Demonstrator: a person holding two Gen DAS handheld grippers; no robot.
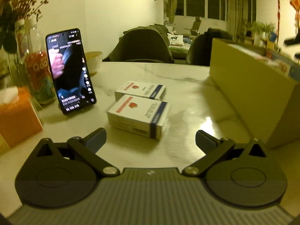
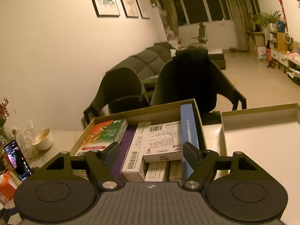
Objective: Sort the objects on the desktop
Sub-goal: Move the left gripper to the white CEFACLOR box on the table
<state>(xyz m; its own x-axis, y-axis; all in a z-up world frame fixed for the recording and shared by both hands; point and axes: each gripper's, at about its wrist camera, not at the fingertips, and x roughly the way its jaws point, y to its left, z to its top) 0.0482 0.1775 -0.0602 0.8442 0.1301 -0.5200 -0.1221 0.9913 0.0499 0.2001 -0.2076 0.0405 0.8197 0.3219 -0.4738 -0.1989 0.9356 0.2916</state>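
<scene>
The white table holds a big cardboard box on the right, full of small packs. Two white boxes lie near the middle, left of it. The left gripper is wide apart just before them. The right gripper is apart above the packs, holding nothing.

Bare desk lies open between the two white boxes and the cardboard box. The propped phone and orange tissue box block the left side.
</scene>
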